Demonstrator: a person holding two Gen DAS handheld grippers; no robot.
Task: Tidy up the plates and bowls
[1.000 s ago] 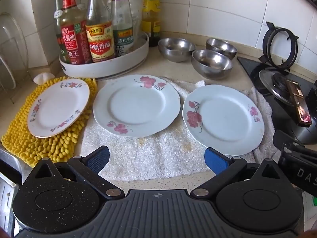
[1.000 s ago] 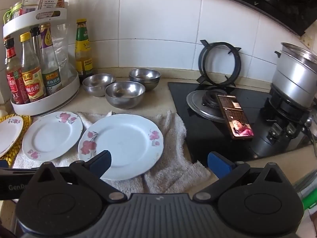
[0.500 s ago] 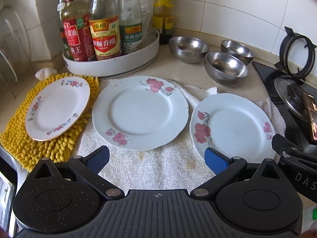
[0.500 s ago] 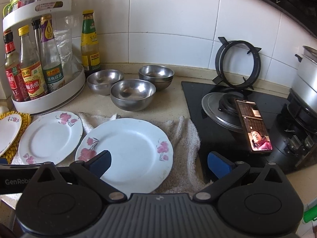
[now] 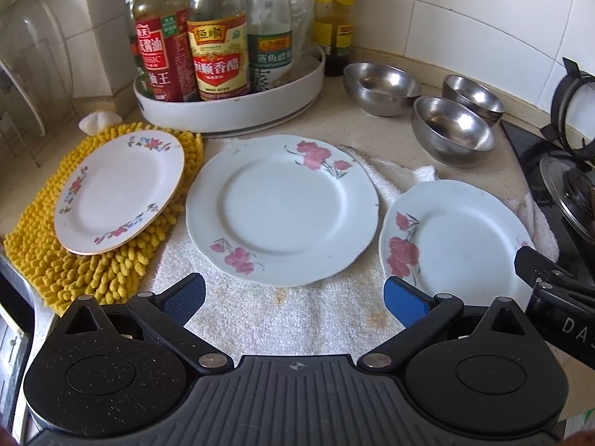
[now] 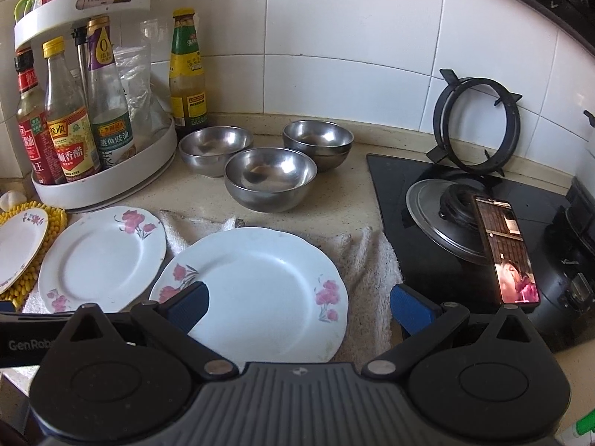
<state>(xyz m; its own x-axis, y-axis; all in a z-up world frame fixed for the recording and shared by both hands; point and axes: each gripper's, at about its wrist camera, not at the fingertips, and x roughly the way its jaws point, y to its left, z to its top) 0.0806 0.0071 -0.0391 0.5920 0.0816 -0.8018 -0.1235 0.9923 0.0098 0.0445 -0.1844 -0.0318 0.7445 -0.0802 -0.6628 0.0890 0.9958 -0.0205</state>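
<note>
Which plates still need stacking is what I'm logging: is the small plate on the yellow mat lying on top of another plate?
No, the small plate lies alone on the yellow mat, apart from the middle plate.

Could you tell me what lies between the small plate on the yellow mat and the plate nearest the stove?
The middle plate lies between them on the white towel, clearest in the left wrist view.
</note>
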